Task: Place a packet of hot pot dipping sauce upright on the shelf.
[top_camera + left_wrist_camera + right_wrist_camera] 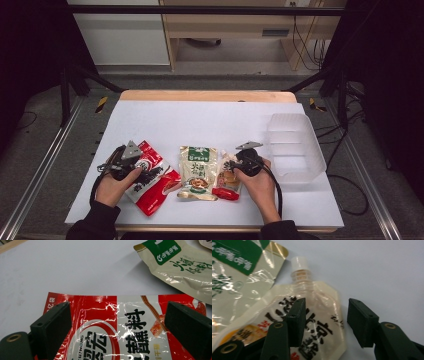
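Spout pouch (312, 322) — black lettering, white cap — between half-open right claw (325, 320), ungripped.

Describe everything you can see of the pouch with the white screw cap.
The spout pouch is a cream, glossy plastic bag with black characters, an orange picture low down and a clear threaded neck under a white cap. It lies flat on the white table, cap pointing away from the person, its edge under the green-labelled bag. The right gripper hovers over it, jaws apart astride its right edge.
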### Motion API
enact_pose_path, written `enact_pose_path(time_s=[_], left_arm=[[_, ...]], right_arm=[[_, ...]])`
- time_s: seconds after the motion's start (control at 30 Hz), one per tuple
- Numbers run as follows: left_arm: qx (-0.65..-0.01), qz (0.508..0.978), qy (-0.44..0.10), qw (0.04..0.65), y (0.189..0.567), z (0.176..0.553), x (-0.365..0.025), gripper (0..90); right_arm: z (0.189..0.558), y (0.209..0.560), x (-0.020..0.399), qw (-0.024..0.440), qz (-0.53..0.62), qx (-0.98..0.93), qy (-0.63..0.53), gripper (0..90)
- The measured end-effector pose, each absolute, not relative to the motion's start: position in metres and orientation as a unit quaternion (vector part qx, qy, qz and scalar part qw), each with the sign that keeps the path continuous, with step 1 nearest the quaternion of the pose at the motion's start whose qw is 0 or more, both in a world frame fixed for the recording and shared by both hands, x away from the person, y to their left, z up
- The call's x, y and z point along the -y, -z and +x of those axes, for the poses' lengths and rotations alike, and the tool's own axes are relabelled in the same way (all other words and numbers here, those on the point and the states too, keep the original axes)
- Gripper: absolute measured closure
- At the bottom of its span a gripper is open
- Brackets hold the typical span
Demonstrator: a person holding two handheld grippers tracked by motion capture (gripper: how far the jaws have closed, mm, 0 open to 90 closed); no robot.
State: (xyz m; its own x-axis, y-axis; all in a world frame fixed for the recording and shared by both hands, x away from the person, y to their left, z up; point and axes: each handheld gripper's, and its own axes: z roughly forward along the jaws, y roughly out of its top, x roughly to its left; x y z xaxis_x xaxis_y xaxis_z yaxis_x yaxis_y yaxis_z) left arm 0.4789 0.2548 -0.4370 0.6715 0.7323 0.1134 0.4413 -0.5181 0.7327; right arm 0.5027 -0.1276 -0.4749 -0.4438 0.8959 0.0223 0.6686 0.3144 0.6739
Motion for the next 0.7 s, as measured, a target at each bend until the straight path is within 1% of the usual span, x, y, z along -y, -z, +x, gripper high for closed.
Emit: enact_pose_path(time_s=[0.07, 0.13, 0.17, 0.2, 0.23, 0.27, 0.3, 0.33, 0.37, 0.4, 0.6, 0.67, 0.7], left_arm=[[-0.345, 0.847, -0.209, 0.347, 0.437, 0.479, -0.254, 7.5], [-0.344, 0.848, -0.209, 0.346, 0.437, 0.479, -0.253, 7.5], [-0.344, 0.847, -0.209, 0.346, 0.437, 0.479, -0.253, 7.5], [-0.344, 0.847, -0.209, 0.347, 0.437, 0.479, -0.253, 7.5], [-0.344, 0.847, -0.209, 0.347, 0.437, 0.479, -0.253, 7.5], [-0.343, 0.847, -0.21, 0.347, 0.436, 0.479, -0.253, 7.5], [-0.344, 0.847, -0.21, 0.346, 0.436, 0.479, -0.253, 7.5], [-0.344, 0.847, -0.21, 0.346, 0.436, 0.479, -0.252, 7.5], [-0.344, 0.847, -0.21, 0.346, 0.436, 0.479, -0.252, 7.5], [-0.344, 0.848, -0.209, 0.346, 0.436, 0.479, -0.252, 7.5], [-0.339, 0.849, -0.206, 0.348, 0.433, 0.477, -0.251, 7.8], [-0.335, 0.85, -0.203, 0.352, 0.431, 0.477, -0.25, 8.2], [-0.335, 0.85, -0.203, 0.352, 0.431, 0.477, -0.25, 8.5]], right_arm=[[0.5, 0.475, 0.127, 0.182, 0.49, -0.793, -0.314, 52.6], [0.499, 0.474, 0.127, 0.182, 0.487, -0.796, -0.312, 57.9], [0.497, 0.474, 0.126, 0.186, 0.481, -0.8, -0.308, 61.1], [0.495, 0.473, 0.126, 0.196, 0.471, -0.806, -0.301, 69.4], [0.494, 0.473, 0.126, 0.199, 0.466, -0.809, -0.298, 72.3], [0.494, 0.473, 0.126, 0.199, 0.466, -0.809, -0.298, 72.3], [0.493, 0.472, 0.125, 0.199, 0.464, -0.811, -0.297, 75.3], [0.493, 0.471, 0.127, 0.201, 0.459, -0.814, -0.294, 82.6], [0.493, 0.471, 0.127, 0.201, 0.459, -0.814, -0.294, 82.6], [0.492, 0.47, 0.128, 0.193, 0.459, -0.813, -0.301, 86.5], [0.489, 0.459, 0.129, 0.199, 0.446, -0.815, -0.313, 88.6], [0.483, 0.44, 0.132, 0.209, 0.433, -0.81, -0.336, 89.1], [0.483, 0.44, 0.132, 0.209, 0.433, -0.81, -0.336, 89.1]])
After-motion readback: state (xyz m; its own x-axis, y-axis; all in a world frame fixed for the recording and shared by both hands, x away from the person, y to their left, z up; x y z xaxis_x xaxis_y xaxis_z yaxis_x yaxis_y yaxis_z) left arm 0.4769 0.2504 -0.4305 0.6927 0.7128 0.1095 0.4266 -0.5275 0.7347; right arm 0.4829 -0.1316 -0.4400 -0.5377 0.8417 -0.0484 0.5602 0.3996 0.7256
